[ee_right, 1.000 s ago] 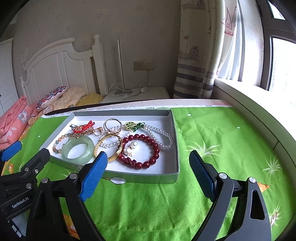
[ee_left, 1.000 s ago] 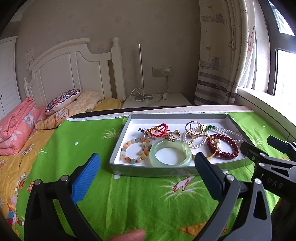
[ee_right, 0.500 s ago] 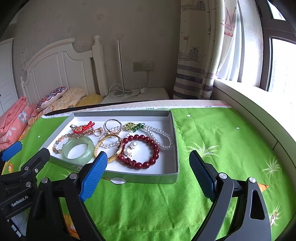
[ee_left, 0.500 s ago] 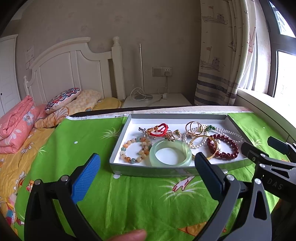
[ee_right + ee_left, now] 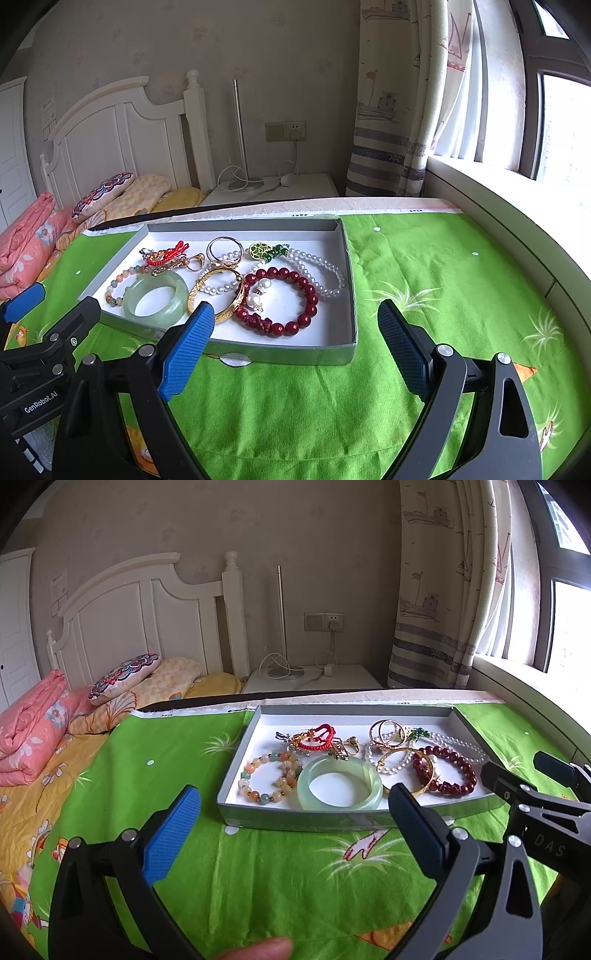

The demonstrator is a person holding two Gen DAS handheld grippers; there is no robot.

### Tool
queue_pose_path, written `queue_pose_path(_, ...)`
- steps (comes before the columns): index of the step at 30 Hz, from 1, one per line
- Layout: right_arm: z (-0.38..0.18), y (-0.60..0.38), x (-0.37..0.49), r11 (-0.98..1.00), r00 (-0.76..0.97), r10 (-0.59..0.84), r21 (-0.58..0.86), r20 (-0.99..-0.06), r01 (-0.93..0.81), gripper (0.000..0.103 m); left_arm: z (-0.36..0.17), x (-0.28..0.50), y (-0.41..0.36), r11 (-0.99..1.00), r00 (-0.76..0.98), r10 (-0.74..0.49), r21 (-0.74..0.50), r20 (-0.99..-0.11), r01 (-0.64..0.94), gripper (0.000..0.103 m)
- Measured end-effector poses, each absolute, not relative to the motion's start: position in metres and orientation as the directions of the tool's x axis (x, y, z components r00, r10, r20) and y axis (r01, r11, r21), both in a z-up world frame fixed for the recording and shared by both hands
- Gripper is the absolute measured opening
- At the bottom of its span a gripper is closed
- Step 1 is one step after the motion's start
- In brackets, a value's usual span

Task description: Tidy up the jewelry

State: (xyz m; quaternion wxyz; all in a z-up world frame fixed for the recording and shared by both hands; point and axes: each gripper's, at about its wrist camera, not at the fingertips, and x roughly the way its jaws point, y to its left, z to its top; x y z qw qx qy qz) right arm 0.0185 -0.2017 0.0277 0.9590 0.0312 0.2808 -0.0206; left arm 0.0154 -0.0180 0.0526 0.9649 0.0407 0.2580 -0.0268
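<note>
Both grippers hang near the box [image 5: 347, 295], short of its front wall: left gripper [image 5: 291, 830] spread wide and holding nothing, right gripper [image 5: 295, 343] the same. All jewelry lies inside the box, bunched and overlapping. The green bangle [image 5: 339, 783] at the front wall looks stiff, smooth, likely slippery and brittle; pinch across its rim. The red bead bracelet [image 5: 282, 301] and pearl strand [image 5: 325, 271] look light and floppy and may snag neighbours; grip a single bead run.
</note>
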Motion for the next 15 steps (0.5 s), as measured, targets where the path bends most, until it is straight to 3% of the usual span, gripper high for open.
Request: queue_pose_path(15,0.0278,-0.2023,0.0186,0.997,0.841,-0.021,0.049,-0.54,0.057,0.086,0.0517,0.0151,-0.0186,0.995,0.865,-0.032,0.063,-0.501,0.074,0.101)
